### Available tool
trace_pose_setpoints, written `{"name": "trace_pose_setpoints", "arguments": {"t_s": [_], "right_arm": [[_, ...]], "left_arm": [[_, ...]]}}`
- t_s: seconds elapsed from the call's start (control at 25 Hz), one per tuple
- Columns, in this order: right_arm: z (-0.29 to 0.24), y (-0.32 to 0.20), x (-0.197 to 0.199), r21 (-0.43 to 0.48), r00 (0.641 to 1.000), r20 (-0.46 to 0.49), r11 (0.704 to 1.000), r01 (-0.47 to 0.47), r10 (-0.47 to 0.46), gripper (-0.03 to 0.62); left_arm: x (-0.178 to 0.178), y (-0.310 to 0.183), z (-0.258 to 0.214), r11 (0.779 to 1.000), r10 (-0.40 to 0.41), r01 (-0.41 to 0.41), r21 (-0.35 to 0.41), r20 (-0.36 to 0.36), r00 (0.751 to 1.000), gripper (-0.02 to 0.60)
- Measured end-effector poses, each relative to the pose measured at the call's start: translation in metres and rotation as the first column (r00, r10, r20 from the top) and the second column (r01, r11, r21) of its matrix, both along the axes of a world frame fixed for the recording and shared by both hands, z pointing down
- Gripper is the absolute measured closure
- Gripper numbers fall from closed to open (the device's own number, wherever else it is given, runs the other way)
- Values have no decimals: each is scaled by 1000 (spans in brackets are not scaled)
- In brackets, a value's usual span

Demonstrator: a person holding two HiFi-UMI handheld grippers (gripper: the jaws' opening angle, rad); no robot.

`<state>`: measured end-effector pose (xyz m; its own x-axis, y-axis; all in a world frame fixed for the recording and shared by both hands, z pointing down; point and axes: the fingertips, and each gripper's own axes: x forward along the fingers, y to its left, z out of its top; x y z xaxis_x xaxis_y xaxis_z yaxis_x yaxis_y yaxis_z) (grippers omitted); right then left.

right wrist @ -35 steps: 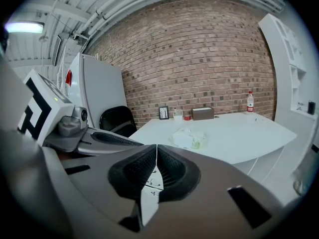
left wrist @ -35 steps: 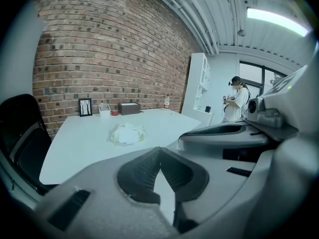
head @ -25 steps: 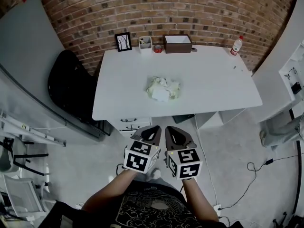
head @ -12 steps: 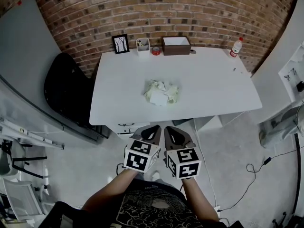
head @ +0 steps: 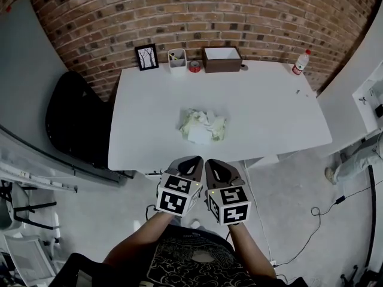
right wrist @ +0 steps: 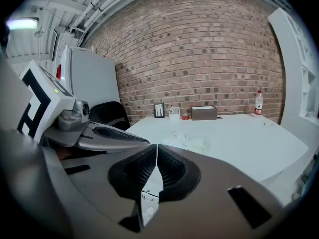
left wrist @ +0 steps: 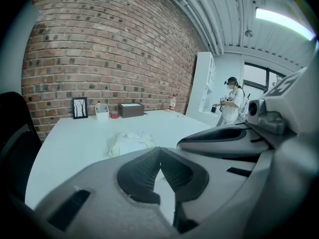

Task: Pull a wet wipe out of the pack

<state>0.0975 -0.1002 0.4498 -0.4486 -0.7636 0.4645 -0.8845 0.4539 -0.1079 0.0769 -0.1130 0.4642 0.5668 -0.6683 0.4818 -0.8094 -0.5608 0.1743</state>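
Note:
A pale green wet wipe pack (head: 203, 126) with crumpled white wipes on top lies in the middle of the white table (head: 269, 112). Both grippers hang side by side below the table's near edge, over the floor and apart from the pack. My left gripper (head: 192, 161) has its jaws closed together with nothing between them. My right gripper (head: 214, 163) is the same, shut and empty. In the left gripper view the pack (left wrist: 130, 142) lies ahead of the left gripper (left wrist: 159, 149). In the right gripper view the pack (right wrist: 185, 142) lies beyond the right gripper (right wrist: 156, 146).
Along the table's far edge by the brick wall stand a picture frame (head: 146, 57), a white cup (head: 177, 58), a red roll (head: 195, 66), a brown box (head: 222, 58) and a bottle (head: 300, 62). A black chair (head: 72, 124) is at the left. A person (left wrist: 232, 101) stands at the right.
The view has drawn closer to the table, which sits lower and larger in the picture. Both grippers stay shut and side by side.

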Motion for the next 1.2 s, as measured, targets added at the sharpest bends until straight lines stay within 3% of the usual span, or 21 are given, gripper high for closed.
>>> {"name": "trace_pose_setpoints", "arguments": {"t_s": [0.76, 1.2], "right_arm": [[13, -105, -20, -63, 988, -69, 988, -140, 136, 574], [35, -147, -27, -102, 975, -115, 974, -201, 189, 573]], "left_arm": [[-26, -107, 6, 992, 120, -121, -27, -19, 993, 569], [-35, -148, 21, 988, 147, -148, -42, -27, 989, 569]]}}
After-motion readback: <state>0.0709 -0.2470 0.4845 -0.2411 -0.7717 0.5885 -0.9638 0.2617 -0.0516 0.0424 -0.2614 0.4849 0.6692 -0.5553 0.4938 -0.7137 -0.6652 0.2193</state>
